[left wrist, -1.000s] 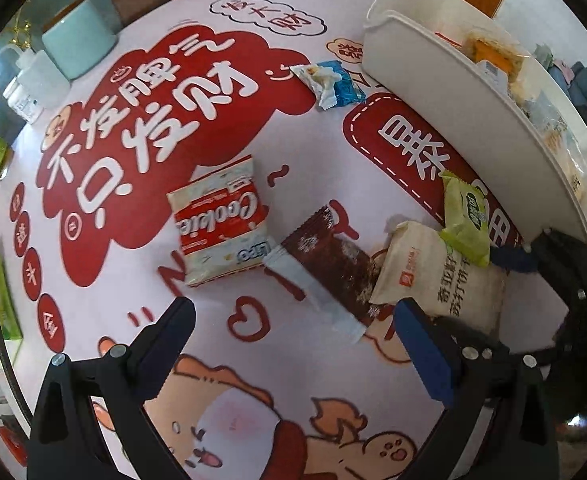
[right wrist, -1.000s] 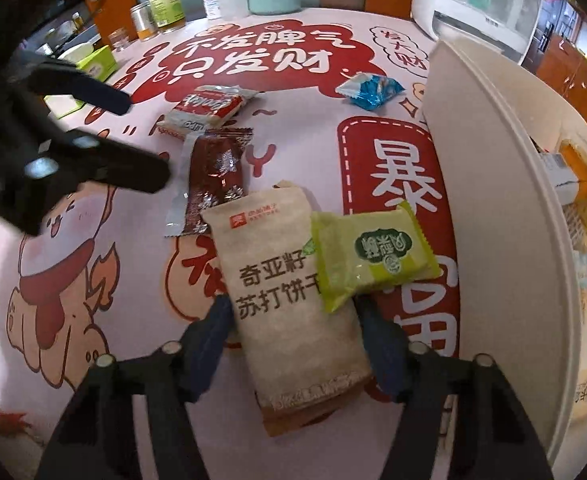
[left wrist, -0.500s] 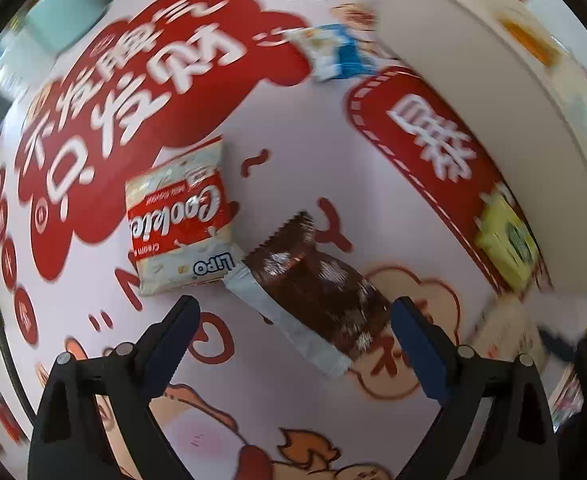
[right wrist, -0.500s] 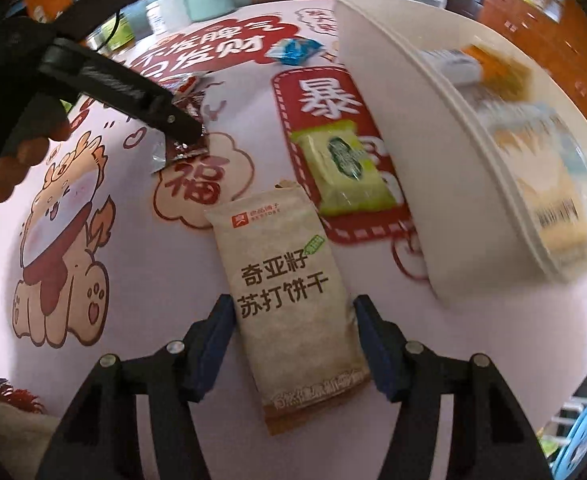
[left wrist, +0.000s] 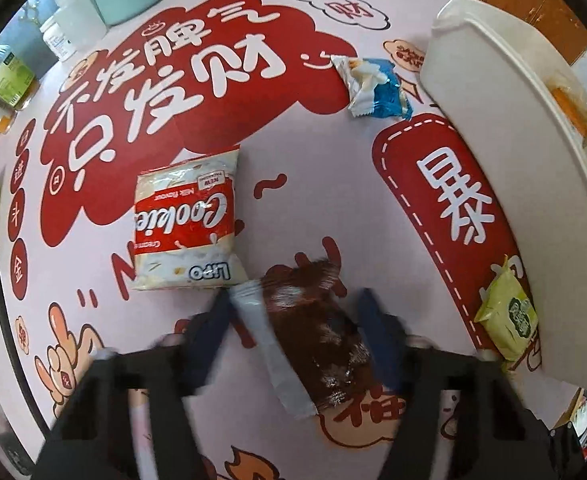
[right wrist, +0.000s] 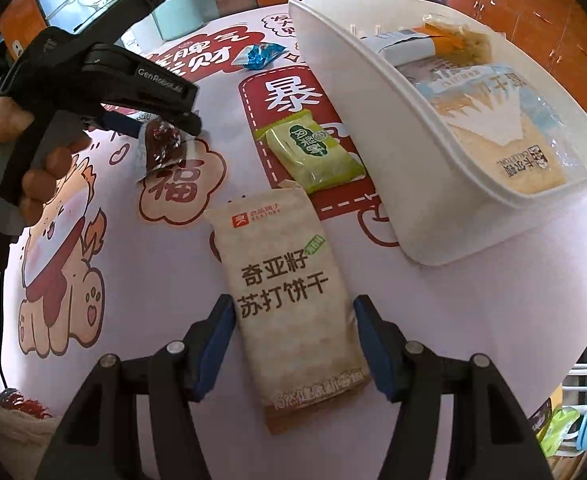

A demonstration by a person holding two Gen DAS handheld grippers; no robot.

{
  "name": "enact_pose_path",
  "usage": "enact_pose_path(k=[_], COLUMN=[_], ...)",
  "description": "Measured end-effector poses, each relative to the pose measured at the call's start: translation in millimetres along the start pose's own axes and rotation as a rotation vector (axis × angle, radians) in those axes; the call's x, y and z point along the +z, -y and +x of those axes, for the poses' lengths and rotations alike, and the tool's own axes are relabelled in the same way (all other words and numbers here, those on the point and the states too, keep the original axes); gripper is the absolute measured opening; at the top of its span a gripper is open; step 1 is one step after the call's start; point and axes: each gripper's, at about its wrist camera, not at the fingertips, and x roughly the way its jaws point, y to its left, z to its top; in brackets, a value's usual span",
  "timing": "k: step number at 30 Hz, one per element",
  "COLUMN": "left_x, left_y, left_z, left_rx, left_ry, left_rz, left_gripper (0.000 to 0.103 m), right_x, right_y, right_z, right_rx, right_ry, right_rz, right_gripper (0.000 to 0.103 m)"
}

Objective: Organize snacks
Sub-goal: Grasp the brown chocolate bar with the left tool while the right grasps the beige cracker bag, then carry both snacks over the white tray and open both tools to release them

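I am looking down at the counter (left wrist: 301,200) with its pink and red cartoon cover. My left claw (left wrist: 293,312) is pointing almost straight down, and its jaws are closing around the brown snack pack (left wrist: 317,332). The pack is lying between the two blue pads. The picture is blurry there, so I cannot tell if the pads are pressing on it yet. From my right camera I am seeing the left claw (right wrist: 161,128) with a hand (right wrist: 33,152) around its grip, and one end of the brown snack pack (right wrist: 163,146) is sticking out under it.

My right claw (right wrist: 291,320) is holding the tan cracker pack (right wrist: 289,300). Its blue pads are sitting on both long sides of the pack, and the pack is lying flat on the counter (right wrist: 153,280).

A red and white cookie bag (left wrist: 187,224) is lying just beside the brown pack. A blue and white candy pack (left wrist: 373,88) is lying farther up, near the white bin (left wrist: 513,168). A green snack pack (right wrist: 309,152) is lying just beside the bin's wall (right wrist: 373,112). The bin is holding a few snack packs inside.
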Motion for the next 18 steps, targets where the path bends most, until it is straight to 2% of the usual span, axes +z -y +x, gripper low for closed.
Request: enact_pose_path(k=[4, 5, 11, 18], left_x=[-8.1, -11.5, -48.7, -99.4], left_y=[-7.1, -9.1, -21.3, -24.2], left_z=[-8.4, -9.5, -21.2, -60.3], left_rx=[-0.028, -0.036, -0.058, -0.023], left_ry=[-0.007, -0.013, -0.044, 0.01], left_rz=[-0.017, -0.021, -0.003, 0.084], left_gripper=[0.044, 0.034, 0.033, 0.033], right_x=[-2.6, -3.2, -5.7, -4.8], right_y=[-2.3, -2.6, -8.0, -13.5], right_z=[-2.7, -3.1, -16.1, -43.4], right_rx=[0.012, 0.014, 0.025, 0.024], right_ry=[0.002, 0.0, 0.03, 0.089], right_rz=[0.001, -0.002, -0.023, -0.043], right_gripper=[0.06, 0.06, 0.06, 0.06])
